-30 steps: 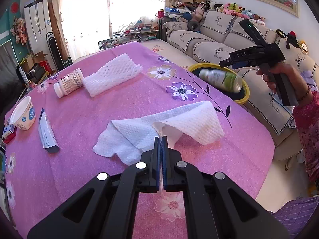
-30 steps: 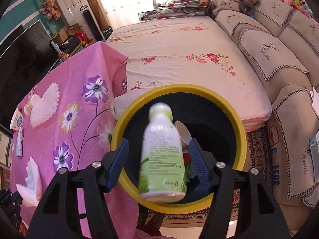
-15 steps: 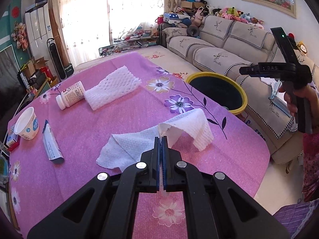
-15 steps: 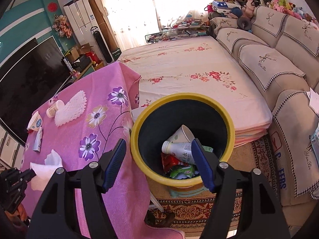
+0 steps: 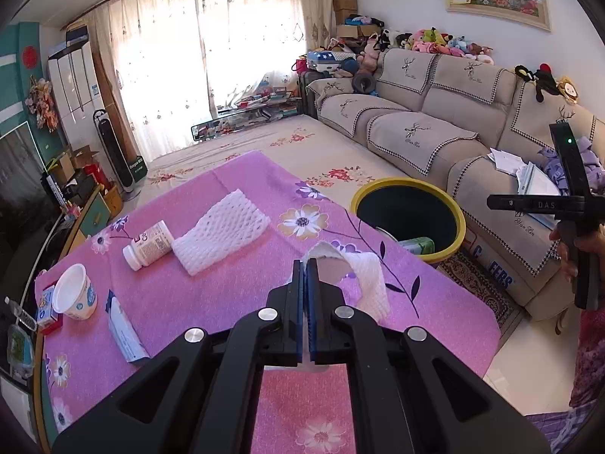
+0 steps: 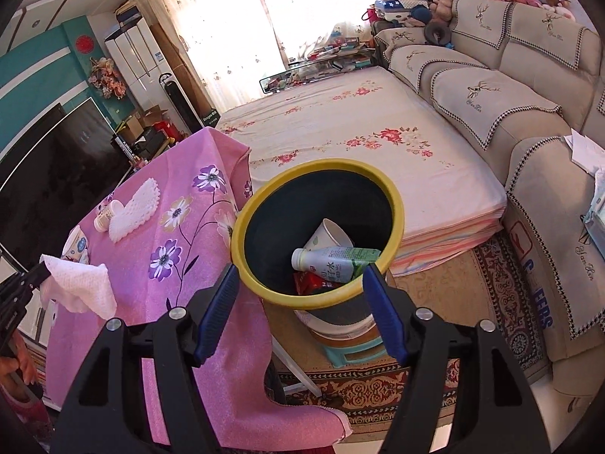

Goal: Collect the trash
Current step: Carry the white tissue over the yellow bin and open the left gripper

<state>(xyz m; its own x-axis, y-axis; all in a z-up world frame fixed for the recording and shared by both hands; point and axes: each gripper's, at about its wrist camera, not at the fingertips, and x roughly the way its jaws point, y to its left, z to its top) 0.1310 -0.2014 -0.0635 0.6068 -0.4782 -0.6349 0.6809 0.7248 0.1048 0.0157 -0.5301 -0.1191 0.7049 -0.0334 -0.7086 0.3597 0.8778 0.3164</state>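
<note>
Left gripper (image 5: 305,265) low in the middle of the left view, jaws clenched on a white paper towel (image 5: 368,278). Towel lifted off the pink counter (image 5: 211,302), hanging down to the right of the jaws. Same towel seen at the left edge of the right view (image 6: 81,289), dangling from the black tips.

Right gripper (image 6: 300,312) at the bottom of the right view, jaws wide and released, nothing between them. Just past them, a yellow-rimmed trash bin (image 6: 317,164) standing beside the counter's edge. Inside the bin: a green and white bottle (image 6: 336,261) lying on its side, a paper cup (image 6: 327,234) behind it, a red wrapper (image 6: 312,283) under it.

More trash on the counter, at the left of the left view: a white foam net (image 5: 221,236), a small pill bottle (image 5: 149,244) touching it, a yogurt cup (image 5: 75,293) near the left edge, a flat tube (image 5: 124,327) just beside the cup.

Far right of the left view: a hand (image 5: 582,249) gripping the right gripper's handle.
</note>
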